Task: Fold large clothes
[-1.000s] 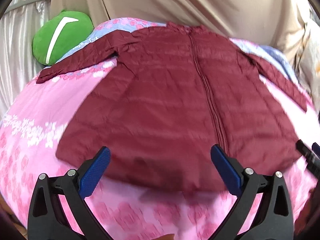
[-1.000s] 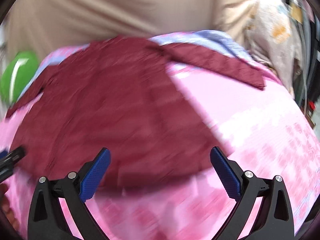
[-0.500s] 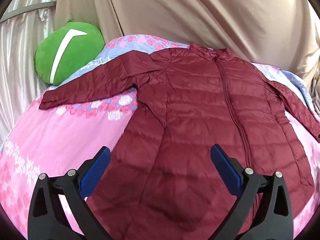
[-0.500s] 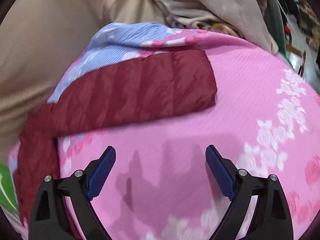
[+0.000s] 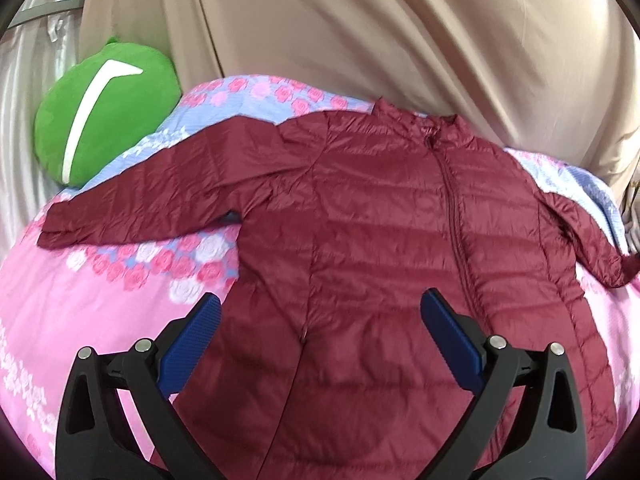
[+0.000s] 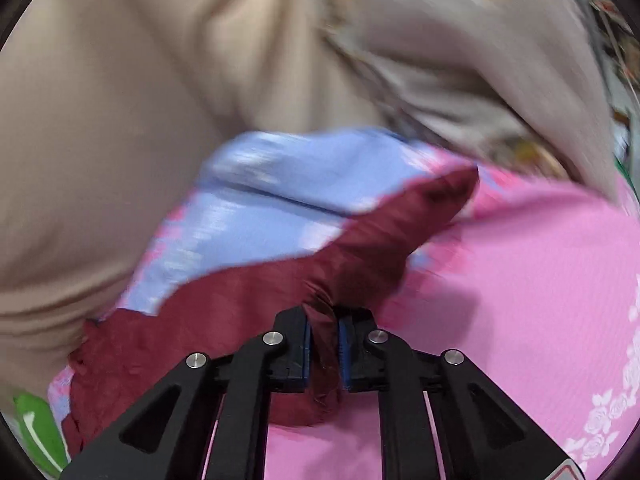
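Observation:
A dark red quilted jacket (image 5: pixel 380 240) lies zipper-up on the pink flowered bedspread (image 5: pixel 80 300), both sleeves spread out. My left gripper (image 5: pixel 320 320) is open and empty, hovering over the jacket's lower left front. My right gripper (image 6: pixel 324 340) is shut on the jacket's right sleeve (image 6: pixel 360 256) and pinches a fold of it between its blue pads. The sleeve's cuff end (image 6: pixel 448 188) lifts off the bedspread (image 6: pixel 540 280). That sleeve also shows in the left wrist view (image 5: pixel 588 240), its end raised.
A green plush cushion (image 5: pixel 100 108) sits at the bed's far left corner. A beige curtain (image 5: pixel 380 32) hangs behind the bed. A blue striped band of the bedspread (image 6: pixel 280 200) runs along the far edge.
My right gripper has closed on the right sleeve and lifted it. My left gripper has moved further over the jacket and stays open.

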`<state>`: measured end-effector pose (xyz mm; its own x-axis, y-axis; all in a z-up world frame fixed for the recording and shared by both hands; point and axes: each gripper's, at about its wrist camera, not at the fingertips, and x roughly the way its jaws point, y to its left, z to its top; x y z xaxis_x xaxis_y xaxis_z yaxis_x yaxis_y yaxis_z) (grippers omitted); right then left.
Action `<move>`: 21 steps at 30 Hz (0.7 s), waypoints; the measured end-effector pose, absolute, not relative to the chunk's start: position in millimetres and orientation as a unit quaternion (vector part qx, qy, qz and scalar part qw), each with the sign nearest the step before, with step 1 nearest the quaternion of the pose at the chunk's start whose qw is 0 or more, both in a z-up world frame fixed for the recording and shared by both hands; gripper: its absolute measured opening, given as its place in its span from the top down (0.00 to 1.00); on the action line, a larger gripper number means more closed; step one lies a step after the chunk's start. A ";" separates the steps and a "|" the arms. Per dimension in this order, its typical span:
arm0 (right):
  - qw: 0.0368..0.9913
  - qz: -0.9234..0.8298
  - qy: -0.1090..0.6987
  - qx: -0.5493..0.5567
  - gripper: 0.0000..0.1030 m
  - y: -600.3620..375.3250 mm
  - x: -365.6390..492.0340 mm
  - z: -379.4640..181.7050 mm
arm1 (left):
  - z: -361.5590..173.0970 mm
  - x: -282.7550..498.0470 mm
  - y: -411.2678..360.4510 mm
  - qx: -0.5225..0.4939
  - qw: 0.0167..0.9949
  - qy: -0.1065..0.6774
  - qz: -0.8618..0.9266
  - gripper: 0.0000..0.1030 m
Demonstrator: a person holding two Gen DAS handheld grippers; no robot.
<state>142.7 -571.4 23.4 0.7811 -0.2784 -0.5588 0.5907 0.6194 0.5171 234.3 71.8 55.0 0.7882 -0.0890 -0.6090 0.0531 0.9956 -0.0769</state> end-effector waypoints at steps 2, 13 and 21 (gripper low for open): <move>0.908 -0.185 0.190 0.324 0.89 -531.7 171.9 68.8 | 59.0 240.1 71.0 -0.030 0.947 0.318 -0.037 0.05; 0.956 0.173 0.218 0.093 0.87 -186.1 334.5 139.7 | 75.8 271.1 90.6 -0.078 0.946 0.310 -0.055 0.05; 0.905 0.246 0.347 -0.014 0.53 -65.2 350.7 23.1 | 44.4 323.6 117.3 -0.136 0.911 0.378 -0.090 0.05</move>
<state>350.7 -65.2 23.1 0.6385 0.4345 -0.6352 -0.4546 0.8789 0.1443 323.6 117.3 44.4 0.6978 -0.2670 -0.6646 0.0608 0.9466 -0.3165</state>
